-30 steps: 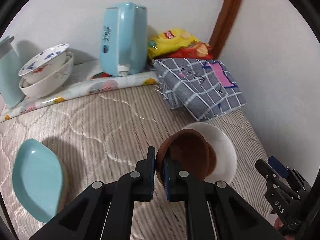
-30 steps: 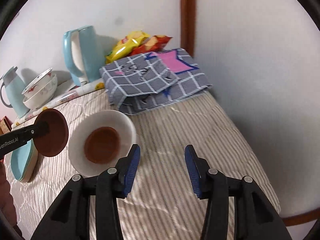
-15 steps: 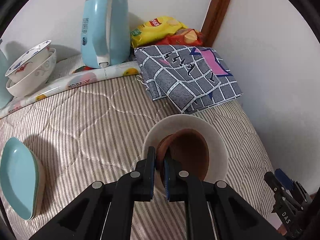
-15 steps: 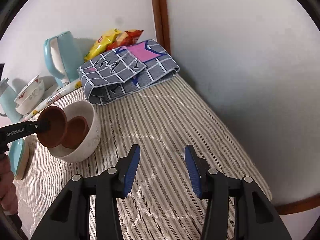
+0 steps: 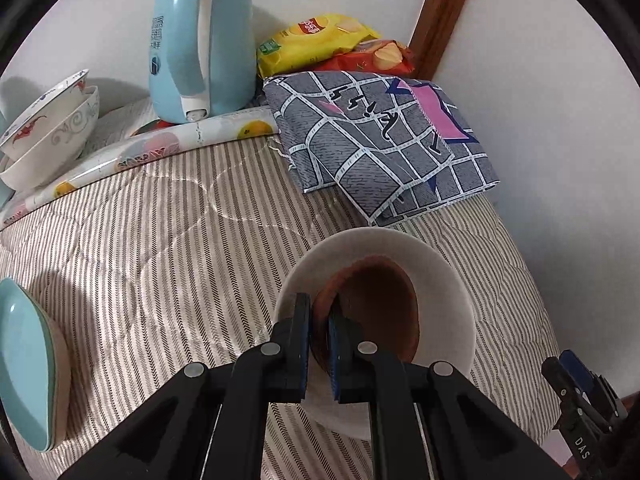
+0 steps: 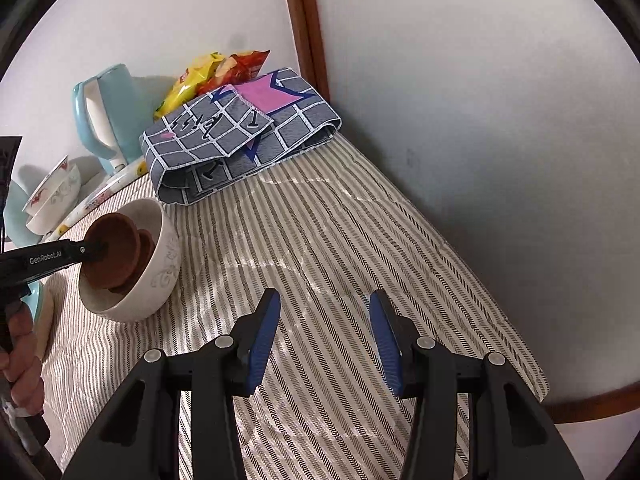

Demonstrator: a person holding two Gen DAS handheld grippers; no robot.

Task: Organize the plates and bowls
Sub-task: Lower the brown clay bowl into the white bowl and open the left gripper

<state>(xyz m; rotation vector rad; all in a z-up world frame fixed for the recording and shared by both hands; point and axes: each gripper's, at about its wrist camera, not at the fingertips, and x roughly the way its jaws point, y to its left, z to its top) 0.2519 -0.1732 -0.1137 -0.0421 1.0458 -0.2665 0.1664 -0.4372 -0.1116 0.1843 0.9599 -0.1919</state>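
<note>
A: On the striped brown-and-cream bed cover (image 5: pixel 168 248), a big white round bowl (image 5: pixel 448 280). Inside it, a small brown round dish (image 6: pixel 146 248) lying at the bottom.

B: And the left gripper (image 5: pixel 319 320)?

A: Pressed tight on the rim of a second small brown round dish (image 5: pixel 384 304). Tilted, that one, and down inside the white bowl, leaning over the dish below. Touching it or not? Cannot tell.

B: From the right wrist view?

A: Same thing from the side. Black arm of the left gripper (image 6: pixel 94 250) reaching in from the left, a hand (image 6: pixel 20 364) around its handle. Held dish (image 6: pixel 112 252) standing nearly on its edge in the bowl (image 6: pixel 160 280).

B: The right gripper (image 6: pixel 324 340)?

A: Blue pads spread apart, nothing between them. Only striped cover (image 6: pixel 360 240) under it. Well apart from the bowl, off to its right.

B: Other dishes?

A: Two light blue oval plates (image 5: pixel 28 364) stacked at the left edge of the cover. Farther back, two white bowls with red and grey patterns (image 5: pixel 48 128), one sitting in the other, on a cloth with fruit pictures (image 5: pixel 160 148).

B: Anything else back there?

A: A light blue kettle (image 5: pixel 200 40) on that cloth. Beside it a yellow snack bag (image 5: pixel 312 40) and a red snack bag (image 5: pixel 372 58) by the wall. In front of those, a folded grey checked cloth with a pink patch (image 5: pixel 380 140), close behind the white bowl.
</note>
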